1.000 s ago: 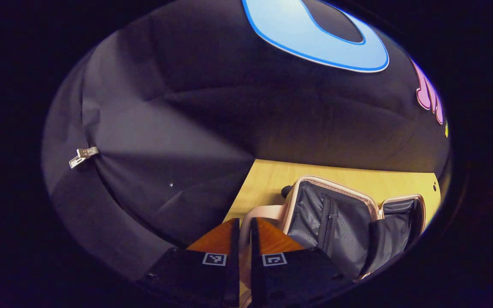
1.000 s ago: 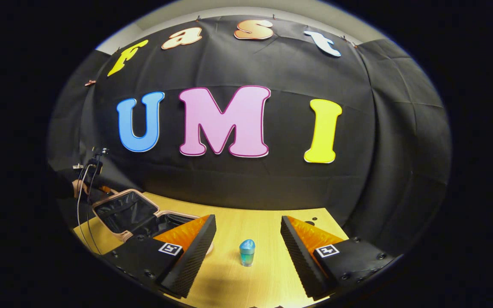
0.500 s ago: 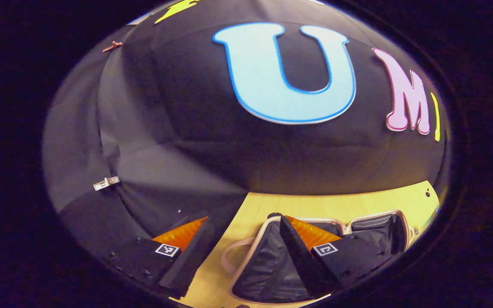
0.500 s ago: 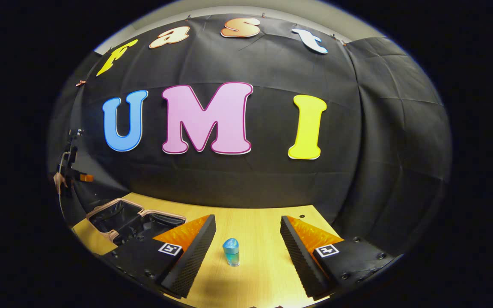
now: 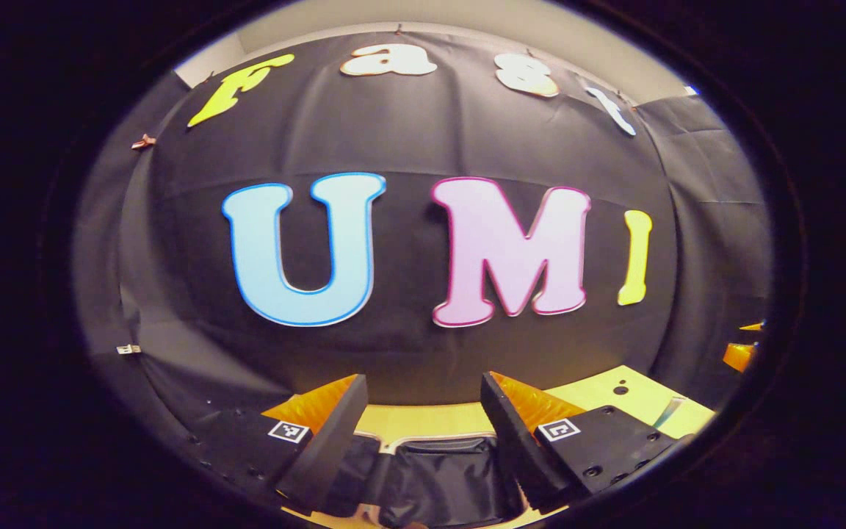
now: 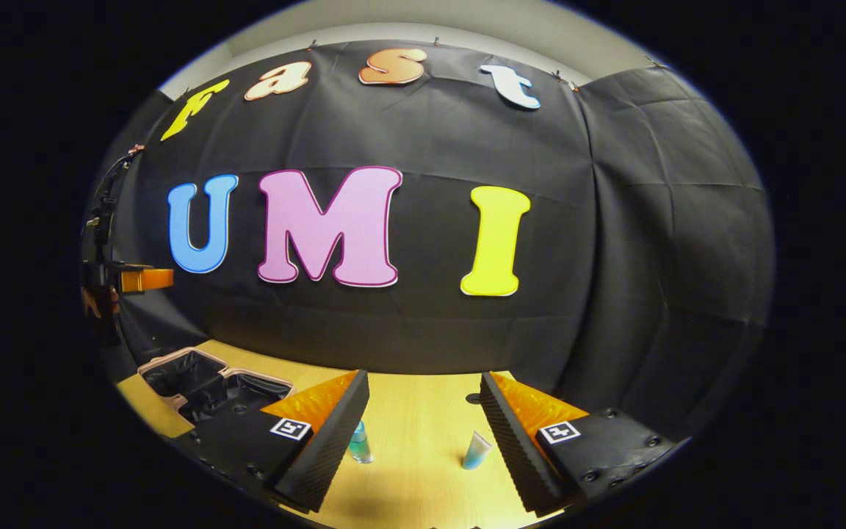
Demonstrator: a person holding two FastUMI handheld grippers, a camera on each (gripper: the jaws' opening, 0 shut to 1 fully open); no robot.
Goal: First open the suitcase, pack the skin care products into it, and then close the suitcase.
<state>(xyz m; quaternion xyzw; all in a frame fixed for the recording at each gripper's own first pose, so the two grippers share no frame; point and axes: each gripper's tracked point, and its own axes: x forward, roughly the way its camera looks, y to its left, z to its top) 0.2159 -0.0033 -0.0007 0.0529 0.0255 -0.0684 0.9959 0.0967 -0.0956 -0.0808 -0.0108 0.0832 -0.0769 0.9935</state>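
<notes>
Right claw (image 6: 423, 441) spread wide, nothing between the fingers. Just ahead of it, on the table (image 6: 416, 419), two skin care items: a bottle (image 6: 358, 443) standing upright by the tip of its left finger, and a tube (image 6: 476, 450) leaning by the tip of its right finger (cap end not clear at this size). Both inside the gap or at its edges, neither touched. Long axis of the bottle vertical, so a level pinch across it looks apt; tube tilted, likely calling for a small turn of the wrist first.

Farther off, forward and to the left of this claw, suitcase (image 6: 210, 382) lying open, dark lining up, nothing packed in it as far as can be told.

Left claw (image 5: 423, 441) spread as well, empty, hovering right above the open suitcase (image 5: 438, 477), lining directly under the fingers; same claw (image 6: 145, 279) seen high over the case, far left.

Judged: opening done, packing next; right claw much nearer both items, carry would run leftward to the case.
</notes>
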